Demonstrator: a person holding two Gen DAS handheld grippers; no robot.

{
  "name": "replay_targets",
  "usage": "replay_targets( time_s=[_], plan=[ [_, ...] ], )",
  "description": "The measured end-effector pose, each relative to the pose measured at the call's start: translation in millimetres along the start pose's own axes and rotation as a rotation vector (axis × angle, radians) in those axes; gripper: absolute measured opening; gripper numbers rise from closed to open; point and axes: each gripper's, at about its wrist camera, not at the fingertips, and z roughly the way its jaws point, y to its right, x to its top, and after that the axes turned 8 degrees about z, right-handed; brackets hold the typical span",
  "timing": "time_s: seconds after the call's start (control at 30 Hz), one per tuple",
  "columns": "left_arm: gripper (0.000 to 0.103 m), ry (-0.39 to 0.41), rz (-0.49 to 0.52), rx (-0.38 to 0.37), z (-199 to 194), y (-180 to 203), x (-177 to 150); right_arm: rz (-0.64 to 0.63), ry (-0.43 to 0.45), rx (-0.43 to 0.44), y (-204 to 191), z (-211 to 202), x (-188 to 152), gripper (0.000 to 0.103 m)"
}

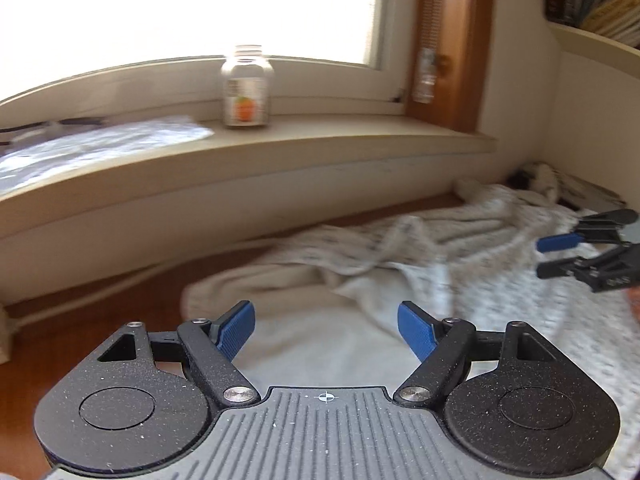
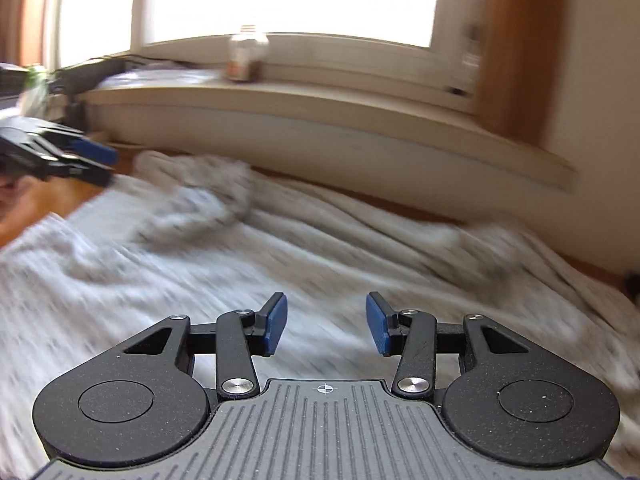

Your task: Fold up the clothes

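The pale speckled garment point(image 2: 304, 240) lies rumpled and spread over the wooden tabletop point(image 1: 80, 332), below the window sill point(image 1: 320, 140), with a bunched fold toward the sill side. The left tool point(image 1: 326, 330) hangs over the garment's near edge with its blue pads spread wide and nothing between them; the right tool point(image 2: 326, 324) hangs over the garment's middle, likewise parted with nothing held, though somewhat less widely. On the sill above the garment stands a clear jar point(image 1: 247, 88) with an orange label, and each view is blurred.
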Motion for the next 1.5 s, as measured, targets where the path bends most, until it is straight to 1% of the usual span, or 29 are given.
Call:
replay_targets(
  time_s=[0.1, 0.17, 0.27, 0.33, 0.43, 0.47, 0.5, 0.53, 0.57, 0.6, 0.63, 0.67, 0.77, 0.8, 0.83, 0.87, 0.9, 0.93, 0.97, 1.0, 1.1, 1.2, 1.27, 1.33, 1.37, 1.4, 1.43, 1.47, 1.5],
  plan=[
    [0.082, 0.01, -0.038, 0.034, 4, -24, -5, -0.016, -0.007, 0.03, -22, 19, 16, 0.044],
    [0.082, 0.015, -0.053, 0.035, 8, -41, -5, -0.027, -0.011, 0.05, -37, 32, 26, 0.044],
    [0.082, -0.001, -0.094, 0.051, 21, -65, 1, -0.043, -0.018, 0.079, -60, 50, 42, 0.044],
    [0.082, -0.015, -0.127, 0.035, 32, -80, 4, -0.052, -0.021, 0.099, -73, 61, 52, 0.044],
    [0.08, -0.007, -0.207, -0.044, 43, -95, 7, -0.05, -0.015, 0.125, -80, 62, 57, 0.044],
    [0.077, -0.008, -0.229, -0.072, 47, -98, 8, -0.05, -0.013, 0.134, -82, 62, 59, 0.042],
    [0.073, -0.01, -0.249, -0.098, 51, -100, 9, -0.05, -0.011, 0.143, -85, 62, 61, 0.036],
    [0.07, -0.027, -0.248, -0.099, 55, -100, 10, -0.049, -0.008, 0.151, -87, 62, 63, 0.02],
    [0.061, -0.046, -0.24, -0.09, 59, -99, 11, -0.049, -0.006, 0.16, -90, 62, 65, 0.007],
    [0.053, -0.059, -0.233, -0.09, 62, -97, 10, -0.048, -0.004, 0.169, -92, 63, 66, 0.005],
    [0.051, -0.071, -0.226, -0.089, 64, -96, 10, -0.048, -0.002, 0.178, -94, 63, 68, 0.003],
    [0.05, -0.072, -0.223, -0.09, 64, -95, 8, -0.049, 0.007, 0.189, -97, 60, 70, 0.003],
    [0.05, -0.073, -0.21, -0.101, 62, -92, 6, -0.061, 0.071, 0.244, -108, 34, 78, 0.003],
    [0.048, -0.07, -0.205, -0.104, 61, -91, 5, -0.066, 0.09, 0.266, -111, 26, 80, 0.003],
    [0.042, -0.061, -0.198, -0.109, 60, -90, 4, -0.072, 0.105, 0.284, -115, 18, 81, 0.003],
    [0.022, -0.05, -0.191, -0.113, 58, -90, 4, -0.081, 0.113, 0.296, -119, 11, 82, 0.003],
    [0.014, -0.026, -0.19, -0.109, 54, -91, 4, -0.088, 0.12, 0.308, -122, 5, 82, 0.003],
    [0.012, 0.002, -0.189, -0.105, 49, -91, 4, -0.091, 0.124, 0.32, -125, 1, 83, 0.003],
    [0.008, 0.061, -0.189, -0.088, 38, -93, 3, -0.094, 0.128, 0.332, -128, -3, 83, 0.003],
    [0.008, 0.117, -0.189, -0.07, 28, -94, 1, -0.097, 0.134, 0.347, -132, -7, 84, 0.003],
    [0.008, 0.218, -0.216, 0.006, 5, -96, -2, -0.088, 0.155, 0.404, -143, -16, 85, 0.003],
    [0.007, 0.209, -0.257, 0.179, 0, -103, -7, -0.122, 0.137, 0.445, -166, -16, 82, 0.003],
    [0.01, 0.156, -0.279, 0.213, 1, -110, -11, -0.148, 0.099, 0.463, -182, -11, 76, 0.003],
    [0.01, 0.138, -0.29, 0.178, 0, -111, -16, -0.186, 0.051, 0.477, -196, -4, 63, 0.003],
    [0.013, 0.135, -0.291, 0.157, -1, -108, -18, -0.2, 0.032, 0.483, -201, -2, 56, 0.003],
    [0.027, 0.128, -0.295, 0.138, -1, -105, -19, -0.211, 0.017, 0.486, -203, -1, 50, 0.003],
    [0.036, 0.118, -0.307, 0.11, -2, -102, -21, -0.222, 0.003, 0.487, -205, 0, 45, 0.003],
    [0.047, 0.107, -0.318, 0.078, -1, -99, -21, -0.233, -0.012, 0.488, -207, 1, 40, 0.003],
    [0.048, 0.095, -0.328, 0.048, 0, -95, -22, -0.241, -0.025, 0.49, -208, 1, 36, 0.003]
  ],
)
